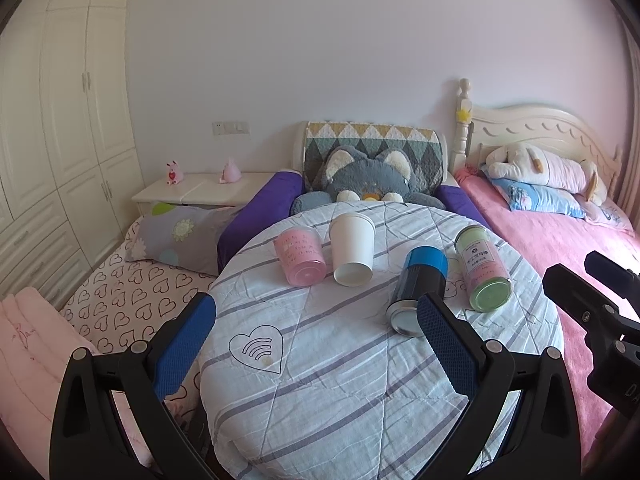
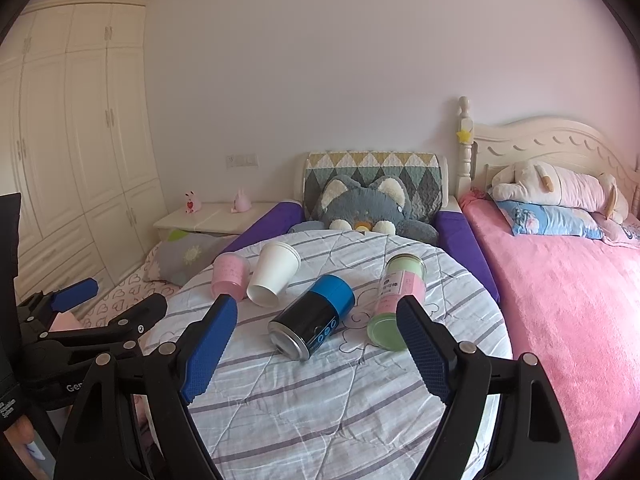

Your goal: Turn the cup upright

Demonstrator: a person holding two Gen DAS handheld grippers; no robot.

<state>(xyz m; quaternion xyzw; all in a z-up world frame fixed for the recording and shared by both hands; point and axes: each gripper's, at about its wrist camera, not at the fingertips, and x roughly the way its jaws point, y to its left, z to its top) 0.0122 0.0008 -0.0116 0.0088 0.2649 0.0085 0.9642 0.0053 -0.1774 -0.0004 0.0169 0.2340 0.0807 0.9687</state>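
Two hand-held grippers hover over a round table (image 1: 320, 380) covered by a white quilted cloth with grey stripes. The left gripper (image 1: 316, 320), black with blue textured pads, has its jaws spread wide and holds nothing. The right gripper (image 2: 316, 324), of the same build, also has its jaws spread wide and empty.

Four containers lie on their sides on the cloth, apart from both grippers. Nearest is a black cylindrical tin with a blue lid (image 2: 312, 322), its metal base facing the cameras. To its right lies a pale green and pink cylindrical tube (image 2: 396, 304) with printed text. Further back and left lies the white paper cup (image 2: 274, 274), tipped over, its base towards the cameras and its rim pointing away. Just beside it on the left lies a pink translucent plastic cup (image 2: 229, 276), also on its side.

Beyond the table, a grey plush cat (image 2: 368, 208) leans against a patterned headboard. To the right is a bed with a pink blanket (image 2: 560, 300).
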